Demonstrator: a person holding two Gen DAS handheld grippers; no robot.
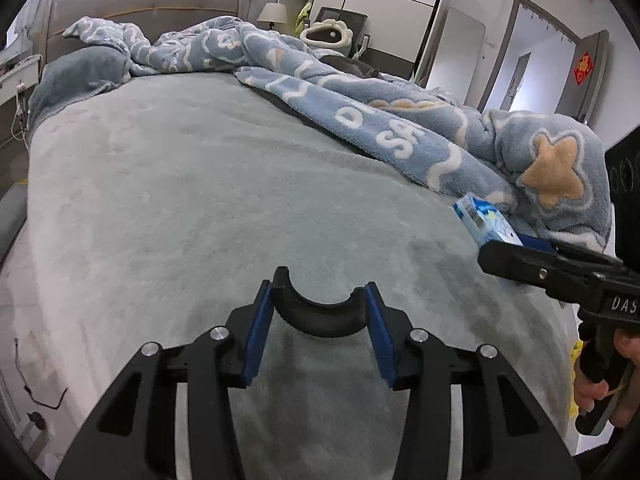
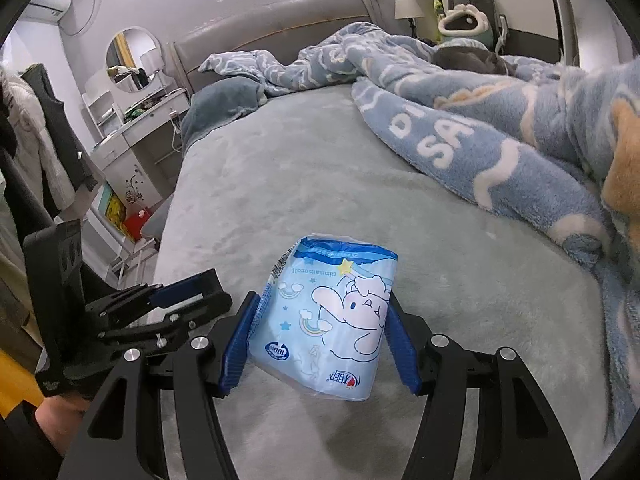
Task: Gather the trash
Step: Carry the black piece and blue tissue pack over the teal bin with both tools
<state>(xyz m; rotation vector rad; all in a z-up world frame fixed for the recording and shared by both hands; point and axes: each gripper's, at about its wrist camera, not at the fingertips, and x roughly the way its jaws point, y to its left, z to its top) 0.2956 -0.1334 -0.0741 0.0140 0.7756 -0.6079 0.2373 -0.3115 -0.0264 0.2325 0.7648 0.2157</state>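
Left claw (image 1: 320,312): two blue ribbed pads on black hinged arms, closed against the two ends of one black curved piece (image 1: 320,314), a half-ring of matte, rubber-like material with its hollow side facing away from the claw. The piece spans the gap between the pads, above the bed (image 1: 180,200). The claw points forward and downward over the bed's grey-green, short-pile cover.

Right claw (image 2: 320,326): same build, two blue pads. It grips one soft plastic packet (image 2: 332,320), light blue with a white cartoon figure, a rainbow and a yellow star printed on it. The film is glossy and creased, the packet pillow-shaped, and the pads press its two long sides. Most of the packet projects ahead of the pads. In the left wrist view the packet end (image 1: 486,222) shows beyond the right claw's tip, and a hand (image 1: 600,384) wraps the black pistol grip beneath it.

Ahead and to the right of both claws lies one rumpled fleece blanket (image 1: 380,120), blue with white swirls, white letters and tan stars. One padded grey headboard (image 1: 144,4) stands far ahead.
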